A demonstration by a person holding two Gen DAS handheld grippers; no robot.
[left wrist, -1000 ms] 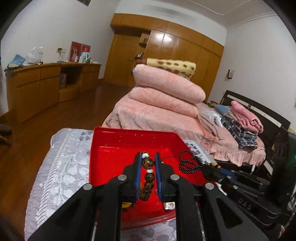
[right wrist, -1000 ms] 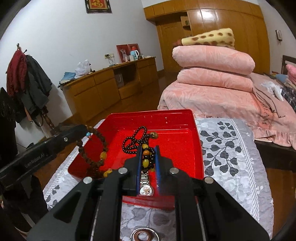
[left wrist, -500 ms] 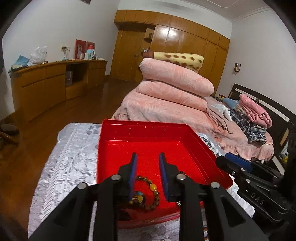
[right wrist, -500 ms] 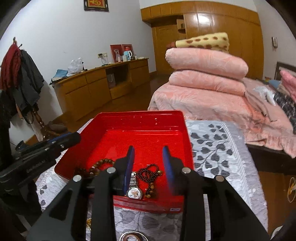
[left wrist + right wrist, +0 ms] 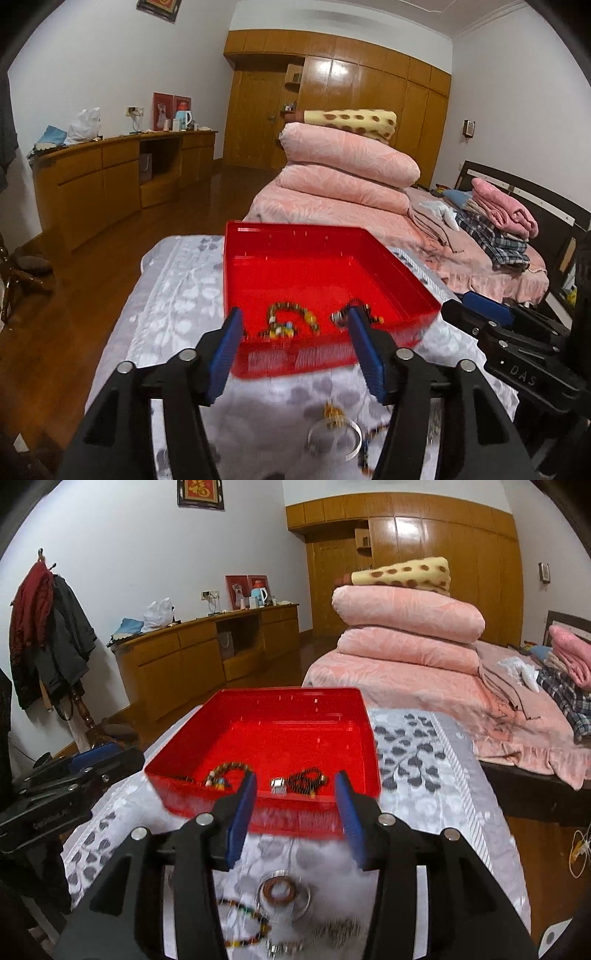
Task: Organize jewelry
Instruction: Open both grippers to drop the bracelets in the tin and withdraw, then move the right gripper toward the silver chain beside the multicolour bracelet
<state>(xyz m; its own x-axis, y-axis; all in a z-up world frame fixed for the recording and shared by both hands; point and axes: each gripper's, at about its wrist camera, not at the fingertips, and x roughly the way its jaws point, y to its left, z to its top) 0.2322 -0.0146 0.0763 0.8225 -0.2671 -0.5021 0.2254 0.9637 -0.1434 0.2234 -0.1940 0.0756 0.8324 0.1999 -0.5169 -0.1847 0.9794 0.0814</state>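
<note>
A red tray [image 5: 332,236] [image 5: 258,696] sits on a grey floral cloth. Near its front wall lie a brown beaded bracelet [image 5: 290,321] [image 5: 225,771], a black bead string [image 5: 360,308] [image 5: 306,777] and a watch [image 5: 277,784]. My left gripper [image 5: 293,339] hangs before the tray's front edge, its jaws opening with nothing between them. My right gripper [image 5: 295,805] is likewise in front of the tray, jaws opening and holding nothing. On the cloth below lie a clear bangle with a gold piece [image 5: 334,432], a brown ring on a clear bangle [image 5: 282,891] and a colourful bead bracelet [image 5: 243,923].
The grey cloth [image 5: 417,771] covers a low table beside a bed piled with pink quilts [image 5: 347,173]. A wooden sideboard [image 5: 110,177] lines the left wall, a coat stand [image 5: 48,635] stands at far left. The other gripper shows at the edge of each view.
Both grippers let go of their bead strings, which now lie in the tray. Both have drawn back from over the tray to in front of it, with jaws spreading wider.
</note>
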